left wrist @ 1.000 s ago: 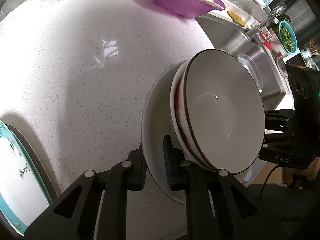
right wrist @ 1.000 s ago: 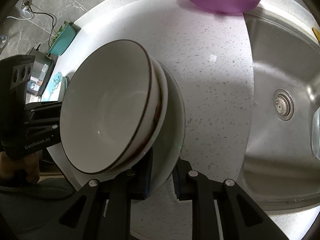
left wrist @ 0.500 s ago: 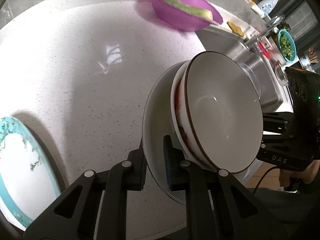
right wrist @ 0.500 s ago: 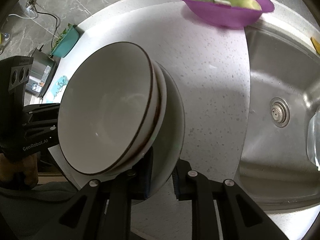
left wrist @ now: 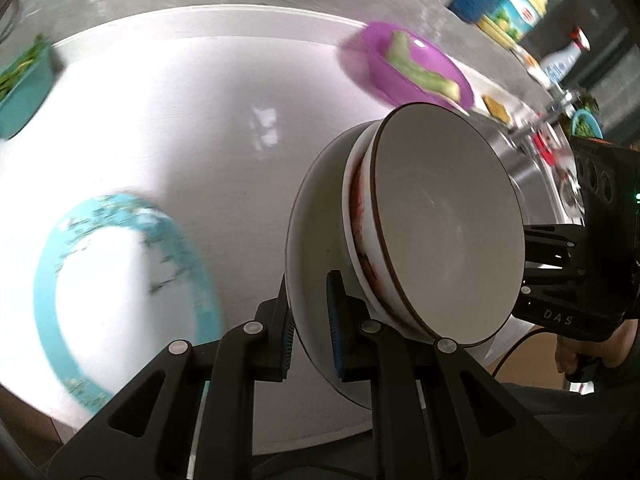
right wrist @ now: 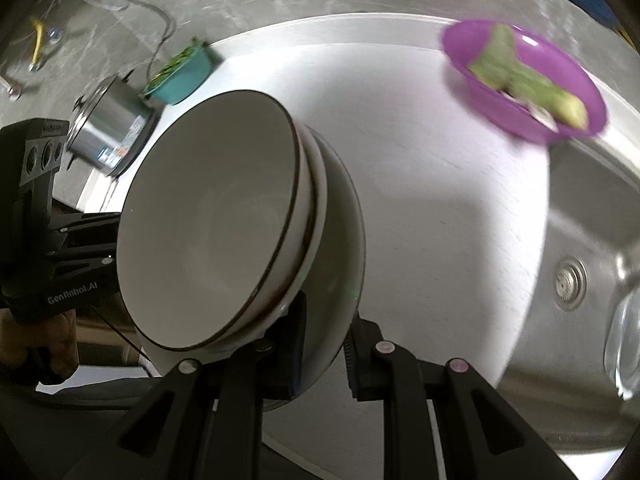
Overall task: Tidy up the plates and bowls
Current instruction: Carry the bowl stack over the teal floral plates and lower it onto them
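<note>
Left hand-held gripper clamped on white plate rim, right hand-held gripper clamping opposite rim, stacked bowls between

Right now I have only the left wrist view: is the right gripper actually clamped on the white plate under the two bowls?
Observer: Yes. The right gripper is shut on the rim of the white plate, one pad on each face.
Operator: What lies beyond it on that side?
Observer: The sink, with its drain uncovered.
Operator: And past the stack on my side?
Observer: A steel pot stands beside the teal container.
</note>
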The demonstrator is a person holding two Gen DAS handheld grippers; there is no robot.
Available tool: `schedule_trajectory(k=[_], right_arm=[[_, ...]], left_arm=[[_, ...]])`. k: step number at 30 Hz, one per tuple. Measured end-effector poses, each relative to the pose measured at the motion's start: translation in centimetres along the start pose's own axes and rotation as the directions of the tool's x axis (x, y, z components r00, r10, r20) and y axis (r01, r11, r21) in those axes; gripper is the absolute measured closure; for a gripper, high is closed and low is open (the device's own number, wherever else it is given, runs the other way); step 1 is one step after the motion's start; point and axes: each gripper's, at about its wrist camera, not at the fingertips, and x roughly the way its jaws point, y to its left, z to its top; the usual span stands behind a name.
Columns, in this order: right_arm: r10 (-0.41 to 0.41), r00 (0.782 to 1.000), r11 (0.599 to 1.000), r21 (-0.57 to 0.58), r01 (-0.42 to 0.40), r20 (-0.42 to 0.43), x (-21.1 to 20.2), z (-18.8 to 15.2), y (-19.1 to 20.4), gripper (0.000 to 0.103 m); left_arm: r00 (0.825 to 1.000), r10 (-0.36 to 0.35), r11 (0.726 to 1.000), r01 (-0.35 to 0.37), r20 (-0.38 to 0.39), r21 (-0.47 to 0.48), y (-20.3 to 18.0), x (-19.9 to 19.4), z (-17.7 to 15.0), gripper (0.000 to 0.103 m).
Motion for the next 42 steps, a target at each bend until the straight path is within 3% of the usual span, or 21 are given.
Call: schedule_trajectory(k=[9, 22, 33, 42], right_arm=[[0.053, 0.998, 0.99, -0.132, -0.057, -0.035, 3.1, 3.5, 7.7, 0.083], [0.068, 0.993, 0.982, -0.168, -0.083, -0.093, 8.9, 6.2, 14.1, 0.083], [0.054, 0.99, 0.984, -0.163, -0.075, -0.129, 12.6, 6.5, 16.6, 0.084], [0.035, 0.991, 0.988, -0.142, -0.054, -0.132, 13.9, 6.0, 16.8, 0.084]], left_arm=[[0.997, 0.066, 0.992, -0.062, 0.035, -0.111, 9.1, -5.2, -2.2, 0.091], [0.997, 0.08, 0.983, -0.08, -0.001, -0.165, 19.9, -6.4, -4.8, 0.091], [0.997, 0.066, 0.983, -0.071, -0.031, -0.172, 26.0, -5.9, -7.4, 0.091], [0.997, 0.064, 0.986, -0.071, -0.048, -0.148, 27.4, -5.0, -8.2, 0.091]])
